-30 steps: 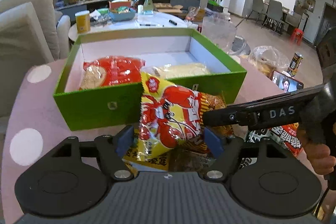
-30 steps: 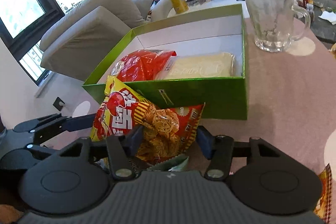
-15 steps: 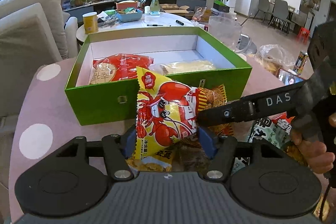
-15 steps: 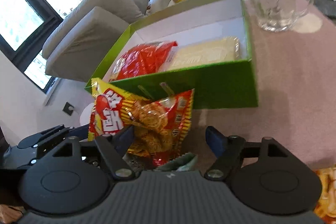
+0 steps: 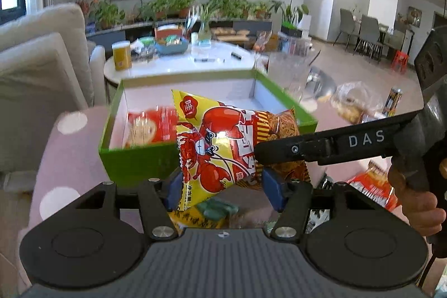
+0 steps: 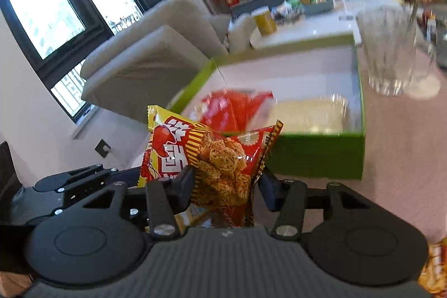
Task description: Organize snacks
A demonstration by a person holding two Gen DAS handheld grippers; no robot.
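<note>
A yellow-and-red lobster snack bag (image 5: pixel 223 144) hangs in the air in front of the green box (image 5: pixel 134 164), held from both sides. My left gripper (image 5: pixel 223 186) has its blue pads against the bag's lower part, and its jaws are still closing on it. The right gripper (image 6: pixel 227 183) is shut on the same bag (image 6: pixel 212 155) at its noodle-print end. Its black finger (image 5: pixel 321 148) crosses the left wrist view from the right. Inside the box (image 6: pixel 315 158) lie a red pack (image 6: pixel 234 108) and a pale pack (image 6: pixel 307 116).
A glass mug (image 6: pixel 388 46) stands on the pink dotted tablecloth right of the box. More snack packs (image 5: pixel 371 186), a clear plastic bag (image 5: pixel 354 105) and a can (image 5: pixel 394 102) lie to the right. A person's hand (image 5: pixel 419 203) holds the right gripper. A sofa is at the left.
The bag has risen off the table and now stands above the box's front wall. The right jaws, wider half a second ago, have shut on it. The left jaws have narrowed.
</note>
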